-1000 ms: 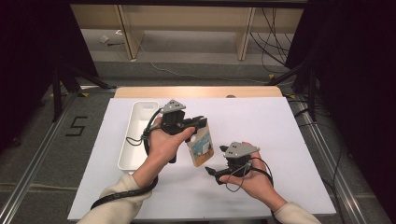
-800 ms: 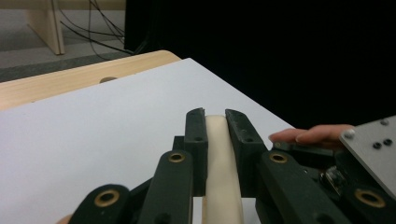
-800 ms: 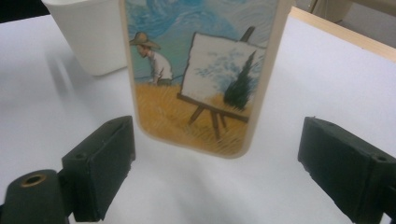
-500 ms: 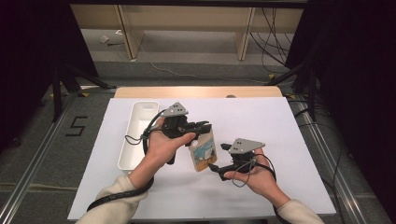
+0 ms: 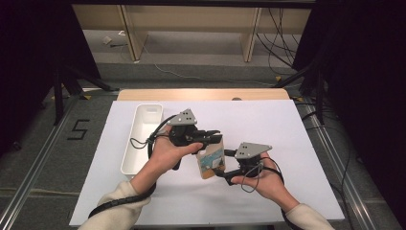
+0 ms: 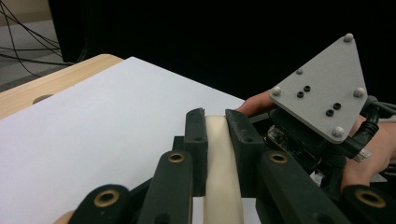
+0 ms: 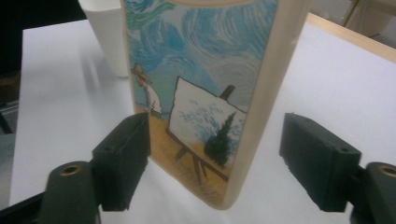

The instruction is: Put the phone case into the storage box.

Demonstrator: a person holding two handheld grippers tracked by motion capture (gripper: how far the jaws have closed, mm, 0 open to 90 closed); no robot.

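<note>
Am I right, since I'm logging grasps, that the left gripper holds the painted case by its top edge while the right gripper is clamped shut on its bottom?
Not quite. The left gripper does hold the case by its top edge, but the right gripper is open: the right gripper view shows its fingers spread on either side of the case's bottom, one not touching.

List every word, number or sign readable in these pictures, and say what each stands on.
"5": dark marking on the grey floor, left of the table.
No other text. The box held in the left tongs carries a painted scene, a figure at an easel under a swirled blue sky, with no legible lettering. The white bin and the grey plate bear none.
</note>
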